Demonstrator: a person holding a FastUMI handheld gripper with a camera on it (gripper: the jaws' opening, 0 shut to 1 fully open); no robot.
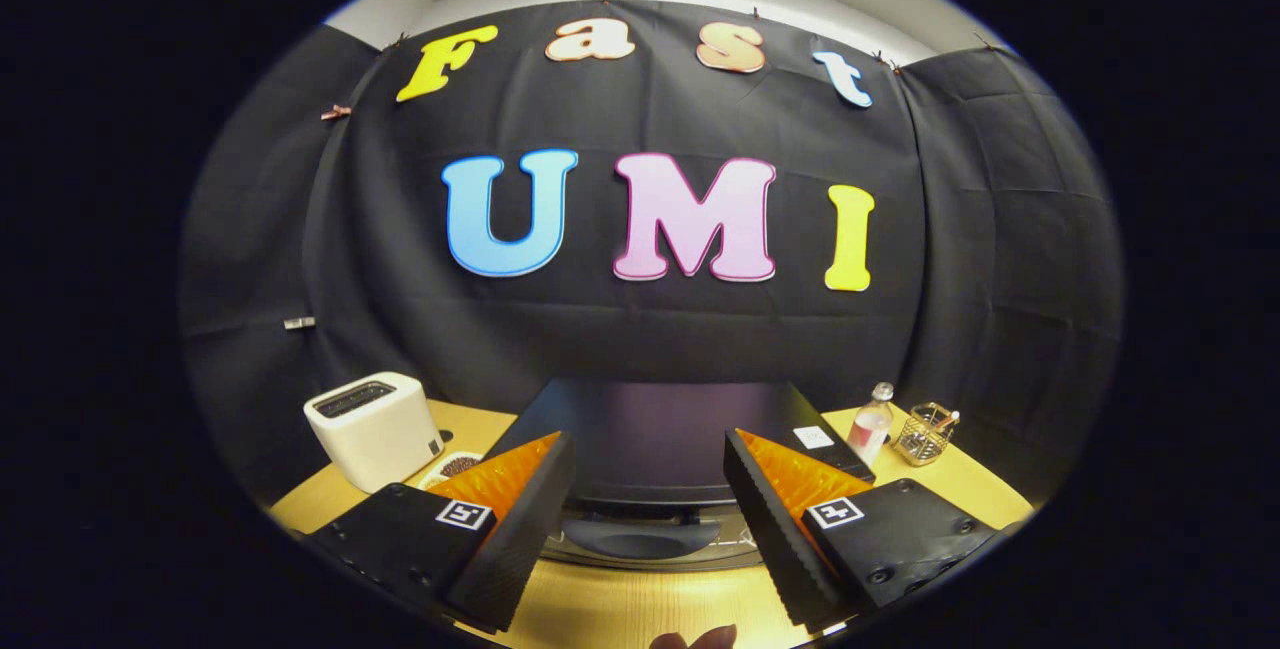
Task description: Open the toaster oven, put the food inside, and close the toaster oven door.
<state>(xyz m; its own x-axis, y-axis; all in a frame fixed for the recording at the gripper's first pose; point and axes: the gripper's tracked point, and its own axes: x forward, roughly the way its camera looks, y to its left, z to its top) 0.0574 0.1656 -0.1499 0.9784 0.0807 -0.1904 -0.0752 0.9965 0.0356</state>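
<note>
The claw (650, 489) is spread wide, its two fingers (520, 529) apart with nothing pinched between them, held above the near part of the light wooden worktop (620, 609). Just ahead of the fingers, and showing in the gap between them, stands the black box-shaped toaster oven (660, 439), set toward the back edge of the worktop against the black cloth wall; its dark top faces the camera, and a curved dark handle (640, 536) runs across its front low between the fingertips. Whether the door is shut or ajar I cannot tell. To the left of the oven, near the worktop's left edge, sits a white slot toaster (375, 429), and just beside it, partly hidden behind the left finger, a small white dish of dark brown food (458, 466). At the worktop's back right corner stand a clear plastic bottle (871, 424) and, just beside it, a gold wire basket (925, 434). Fingertips of a person's hand (695, 640) peek in at the near edge.
</note>
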